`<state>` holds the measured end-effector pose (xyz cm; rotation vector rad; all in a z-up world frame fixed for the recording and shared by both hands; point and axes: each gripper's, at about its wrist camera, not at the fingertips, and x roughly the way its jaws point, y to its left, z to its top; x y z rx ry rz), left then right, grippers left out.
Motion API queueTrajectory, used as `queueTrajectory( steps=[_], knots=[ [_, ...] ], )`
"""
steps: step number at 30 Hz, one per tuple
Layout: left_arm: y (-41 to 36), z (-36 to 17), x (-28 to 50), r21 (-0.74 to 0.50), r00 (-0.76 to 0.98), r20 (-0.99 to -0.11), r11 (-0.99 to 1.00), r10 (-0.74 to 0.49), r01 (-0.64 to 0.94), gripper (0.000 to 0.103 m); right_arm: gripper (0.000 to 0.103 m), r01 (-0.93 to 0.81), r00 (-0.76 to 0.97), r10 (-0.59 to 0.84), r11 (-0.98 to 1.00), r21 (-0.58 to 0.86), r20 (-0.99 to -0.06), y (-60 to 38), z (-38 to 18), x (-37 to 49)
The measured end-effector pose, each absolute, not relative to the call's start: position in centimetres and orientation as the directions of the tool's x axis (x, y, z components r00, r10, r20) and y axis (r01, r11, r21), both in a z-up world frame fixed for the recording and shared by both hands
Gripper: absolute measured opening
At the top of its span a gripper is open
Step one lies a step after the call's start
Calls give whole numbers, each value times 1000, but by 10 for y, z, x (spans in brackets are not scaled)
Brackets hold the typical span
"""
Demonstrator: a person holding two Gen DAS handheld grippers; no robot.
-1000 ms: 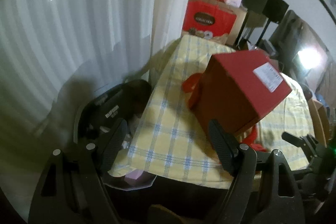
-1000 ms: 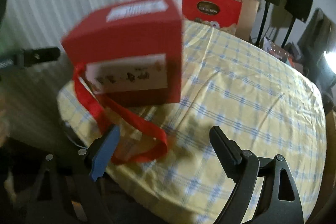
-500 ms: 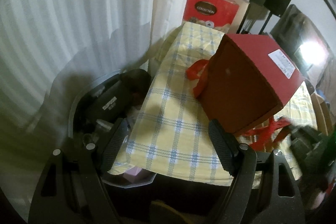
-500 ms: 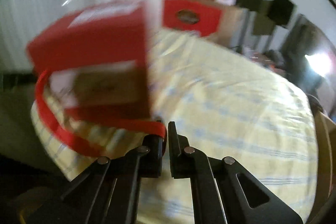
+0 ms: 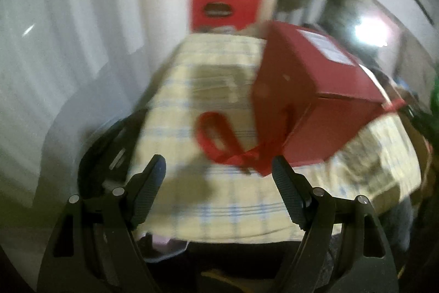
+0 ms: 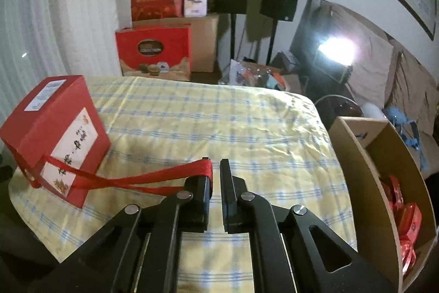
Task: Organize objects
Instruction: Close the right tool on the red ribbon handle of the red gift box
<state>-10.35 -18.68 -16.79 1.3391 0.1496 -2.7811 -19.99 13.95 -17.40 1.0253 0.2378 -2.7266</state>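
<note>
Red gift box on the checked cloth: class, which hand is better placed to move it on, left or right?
Right. Its tongs are shut on the ribbon handle of the red gift box; the left tongs are open, gripping nothing.

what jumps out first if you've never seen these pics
The red gift box, tipped up on one edge at the near left corner of the yellow checked tablecloth. Its red ribbon handle stretches taut to the shut right gripper. To the right, an open cardboard box holds red packets.
</note>
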Motion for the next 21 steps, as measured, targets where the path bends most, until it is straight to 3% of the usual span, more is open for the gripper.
queueTrajectory(
  steps=[5, 10, 12, 15, 16, 17, 19, 21],
  knots=[
    [-158, -175, -112, 25, -643, -766, -1000, -22, 5, 77, 7, 224, -725, -147, -974, -28, -672, 160, -176, -198],
    [-133, -188, -105, -26, -578, -807, -986, 118, -165, 78, 7, 239, -725, -154, -970, -36, -671, 160, -175, -190],
    [-127, -188, -103, -27, -586, -800, -983, 130, -181, 84, 7, 239, -722, -157, -971, -30, -674, 161, -176, -192],
    [-125, -189, -110, -20, -617, -778, -986, 119, -165, 82, 7, 238, -717, -164, -971, -17, -678, 161, -180, -193],
    [-128, -191, -115, -38, -616, -778, -988, 123, -150, 66, 7, 237, -716, -166, -971, -13, -678, 162, -180, -193],
    [-131, -193, -117, -56, -609, -781, -987, 137, -150, 39, 7, 235, -716, -167, -972, -9, -678, 163, -181, -193],
    [-138, -197, -124, -109, -568, -803, -982, 178, -155, 21, 7, 233, -717, -172, -973, 1, -675, 166, -180, -193],
    [-144, -196, -120, -140, -561, -800, -975, 213, -172, 16, 7, 238, -719, -184, -971, 11, -671, 168, -178, -194]
  ],
)
